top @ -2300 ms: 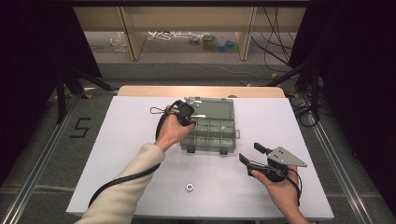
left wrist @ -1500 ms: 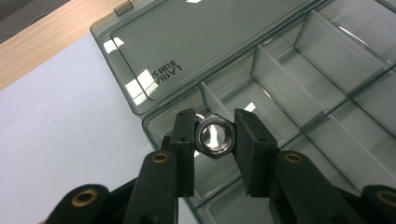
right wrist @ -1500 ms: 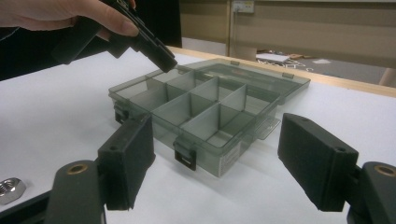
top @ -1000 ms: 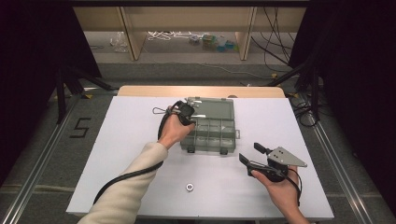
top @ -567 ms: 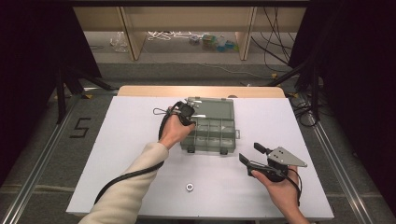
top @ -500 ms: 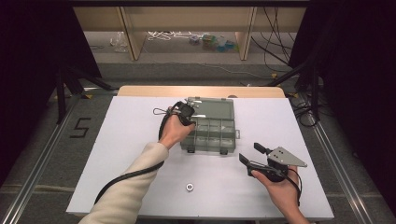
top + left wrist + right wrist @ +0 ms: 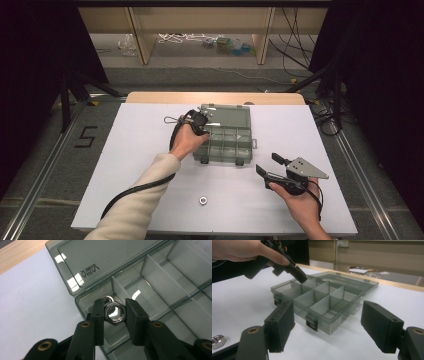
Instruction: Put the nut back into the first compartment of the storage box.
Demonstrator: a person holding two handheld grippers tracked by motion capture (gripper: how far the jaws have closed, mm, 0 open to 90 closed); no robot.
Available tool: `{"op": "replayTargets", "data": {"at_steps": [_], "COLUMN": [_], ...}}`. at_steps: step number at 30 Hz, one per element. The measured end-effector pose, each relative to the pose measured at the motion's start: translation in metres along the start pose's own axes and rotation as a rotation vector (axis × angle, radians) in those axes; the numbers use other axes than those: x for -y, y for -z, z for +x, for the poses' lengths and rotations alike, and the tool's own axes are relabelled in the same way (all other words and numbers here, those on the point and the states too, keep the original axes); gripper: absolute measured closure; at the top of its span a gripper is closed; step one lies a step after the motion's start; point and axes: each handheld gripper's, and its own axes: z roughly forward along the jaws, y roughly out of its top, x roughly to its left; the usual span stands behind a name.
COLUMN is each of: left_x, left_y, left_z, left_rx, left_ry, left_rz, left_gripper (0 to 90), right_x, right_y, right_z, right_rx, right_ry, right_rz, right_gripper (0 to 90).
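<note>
While the left gripper [image 7: 114,312] pinches a hex nut [image 7: 114,314], the organiser box's corner compartment [image 7: 100,300] lies directly beneath, toward twelve o'clock. The right gripper [image 7: 327,327] (jaws spread, empty) waits at four o'clock.

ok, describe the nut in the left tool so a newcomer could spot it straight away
Start at the smoky clear compartment box lying open mid-table. At its far left corner compartment, the left tool pinches a silver hex nut between its black jaws. Another nut lies in that compartment behind it and a third nut lies loose on the white tabletop; this one is the one gripped.
</note>
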Motion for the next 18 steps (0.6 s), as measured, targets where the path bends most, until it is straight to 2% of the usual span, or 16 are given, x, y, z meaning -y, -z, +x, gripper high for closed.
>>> {"op": "replayTargets", "data": {"at_steps": [5,9,12,18], "left_x": [0.001,0.005,0.009,0.021], "left_y": [0.004,0.013,0.021,0.041], "left_z": [-0.001,0.0,0.0,-0.007], "left_rx": [0.015,0.025,0.045,0.045], "left_ry": [0.005,-0.026,-0.059,-0.086], "left_rz": [-0.02,-0.048,-0.062,-0.096], "left_gripper": [61.0,52.4,45.3,33.2], "right_x": [0.0,-0.001,0.0,-0.001], "right_y": [0.0,0.001,0.0,0.002], "right_z": [0.0,-0.001,0.0,0.0], "right_rx": [-0.004,-0.008,-0.004,0.0], "right_ry": [-0.002,0.0,-0.005,0.002], "right_rz": [0.002,0.014,0.001,0.016], "right_gripper": [27.5,27.5,27.5,27.5]}}
